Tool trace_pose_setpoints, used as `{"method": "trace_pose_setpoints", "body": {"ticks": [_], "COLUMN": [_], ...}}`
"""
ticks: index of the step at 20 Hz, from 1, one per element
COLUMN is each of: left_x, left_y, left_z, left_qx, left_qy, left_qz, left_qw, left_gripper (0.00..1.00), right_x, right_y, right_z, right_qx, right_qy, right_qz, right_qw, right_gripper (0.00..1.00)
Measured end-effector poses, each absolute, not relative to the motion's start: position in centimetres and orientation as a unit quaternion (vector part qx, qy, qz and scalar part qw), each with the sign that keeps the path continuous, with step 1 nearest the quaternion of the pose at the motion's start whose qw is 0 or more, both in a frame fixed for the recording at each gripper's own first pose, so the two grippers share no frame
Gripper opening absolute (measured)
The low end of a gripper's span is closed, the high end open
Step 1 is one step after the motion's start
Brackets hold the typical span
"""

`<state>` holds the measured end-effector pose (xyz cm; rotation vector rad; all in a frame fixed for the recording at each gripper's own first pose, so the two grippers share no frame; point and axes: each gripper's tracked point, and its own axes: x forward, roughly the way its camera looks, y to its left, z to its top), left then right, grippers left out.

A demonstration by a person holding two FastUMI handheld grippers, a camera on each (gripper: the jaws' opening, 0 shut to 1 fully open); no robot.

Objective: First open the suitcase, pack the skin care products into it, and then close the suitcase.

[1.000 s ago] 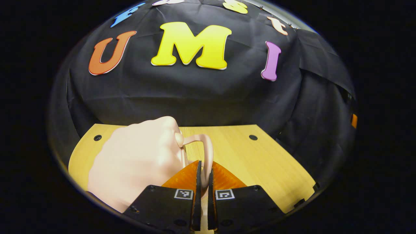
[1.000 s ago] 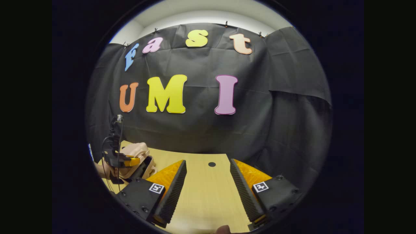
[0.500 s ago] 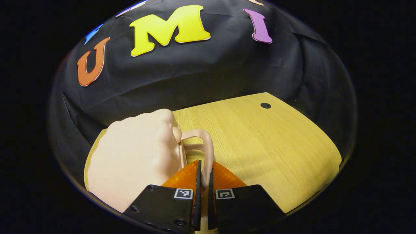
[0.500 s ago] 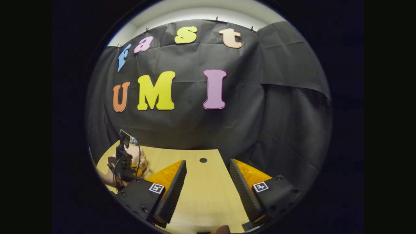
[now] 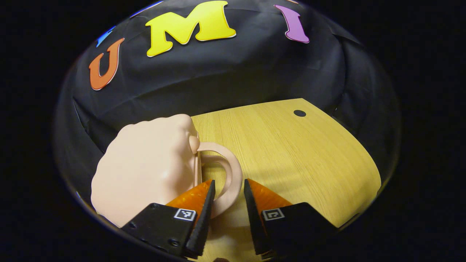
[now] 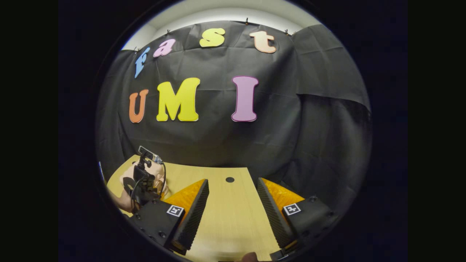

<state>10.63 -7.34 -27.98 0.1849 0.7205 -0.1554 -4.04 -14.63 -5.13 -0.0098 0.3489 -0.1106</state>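
A small pale pink suitcase [image 5: 145, 167] rests on the wooden table [image 5: 291, 153] at the left of the left gripper view. Its curved handle [image 5: 233, 171] sticks out to the right. My left gripper [image 5: 227, 198] is open, and the handle's loop lies in the gap with room on both sides. In the right gripper view, my right gripper [image 6: 233, 203] is open over bare table [image 6: 225, 222] with nothing between its fingers. The left gripper [image 6: 143, 182] shows far off at the lower left, in front of a bit of the suitcase [image 6: 159, 170].
The black cloth wall rises right behind the table's far edge. A round hole [image 5: 299, 113] marks the tabletop at the far right, seen too as a hole [image 6: 229, 179] ahead of my right gripper. A person's arm [image 6: 118, 199] holds the left gripper.
My left gripper was shut on the suitcase handle and has now opened off it. The view had tilted down over the table first. The right gripper barely moved.
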Motion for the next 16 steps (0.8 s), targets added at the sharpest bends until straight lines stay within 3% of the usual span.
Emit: {"method": "trace_pose_setpoints", "body": {"ticks": [2,3,4,16], "left_x": [10.1,9.7,9.4,8.5], "left_y": [-8.0,-8.3,-8.6,-4.3], "left_z": [-26.8,-26.2,-25.5,-2.4], "left_qx": [0.084,0.081,0.075,-0.009], "left_qy": [0.341,0.334,0.326,0.078], "left_qz": [-0.079,-0.080,-0.085,-0.050], "left_qw": [0.933,0.936,0.939,0.996], "left_gripper": [0.77,0.93,0.96,0.96], "right_x": [-3.8,-3.7,-3.6,1.4], "right_y": [-14.0,-13.6,-12.9,-3.2], "right_z": [-5.1,-5.0,-4.8,4.2], "right_qx": [-0.007,-0.006,-0.007,-0.006], "right_qy": [0.171,0.169,0.165,0.034], "right_qz": [-0.047,-0.043,-0.038,0.012], "right_qw": [0.984,0.985,0.986,0.999], "right_gripper": [0.81,0.81,0.81,0.80]}}
